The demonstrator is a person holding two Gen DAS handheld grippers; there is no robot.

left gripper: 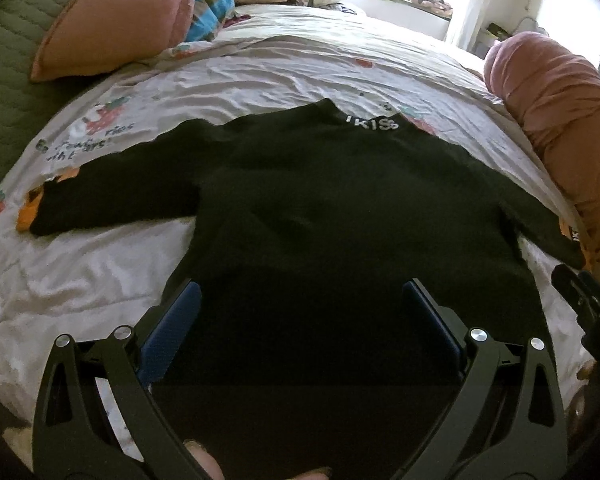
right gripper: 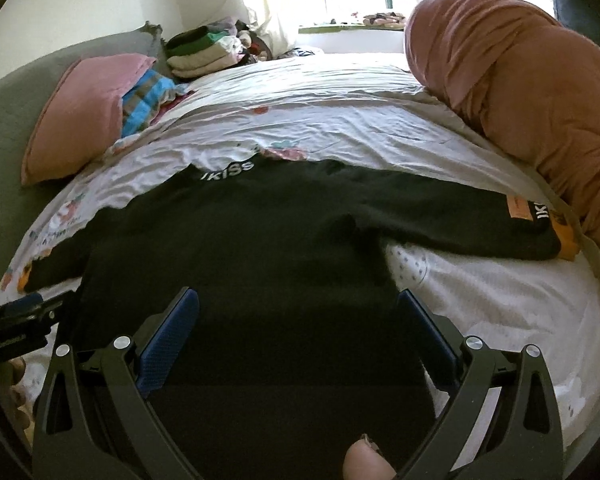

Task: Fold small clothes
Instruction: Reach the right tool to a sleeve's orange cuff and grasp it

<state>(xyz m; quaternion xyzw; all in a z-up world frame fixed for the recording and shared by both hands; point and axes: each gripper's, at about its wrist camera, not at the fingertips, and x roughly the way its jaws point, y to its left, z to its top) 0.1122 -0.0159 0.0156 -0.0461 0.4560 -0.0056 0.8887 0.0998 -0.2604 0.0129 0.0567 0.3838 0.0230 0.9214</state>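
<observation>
Left gripper [left gripper: 300, 308] first: its blue-padded fingers [left gripper: 174, 328] stand wide apart over the near hem of the black sweater [left gripper: 320, 208], gripping nothing that I can see. Over on my other side, the right gripper [right gripper: 298, 316] is spread just as wide above the same hem, toward its right end, empty too.

Sweeping left to right now. Far left, a pink pillow [left gripper: 112, 20] leans on the green headboard [left gripper: 4, 72], a blue plaid cloth [left gripper: 210, 8] tucked beside it, and a stack of folded clothes [right gripper: 204, 54] sits beyond. On the white printed sheet [left gripper: 260, 68] there's cartoon lettering near the left sleeve [left gripper: 116, 196]; I can't read it properly.

Centre: the sweater lies flat, sleeves stretched out both ways, neck on the far side. White letters on the collar [right gripper: 228, 171] read "IKISS" from the right wrist view.

Further right, the right sleeve [right gripper: 460, 224] ends at a cuff [right gripper: 542, 224] printed with white letters starting "IK", the rest wrapping out of sight, with an orange tag [right gripper: 518, 207] just beside it whose print is too small to read. Far right, a rolled terracotta blanket [right gripper: 540, 92] lies along the bed edge, touching that cuff end.
</observation>
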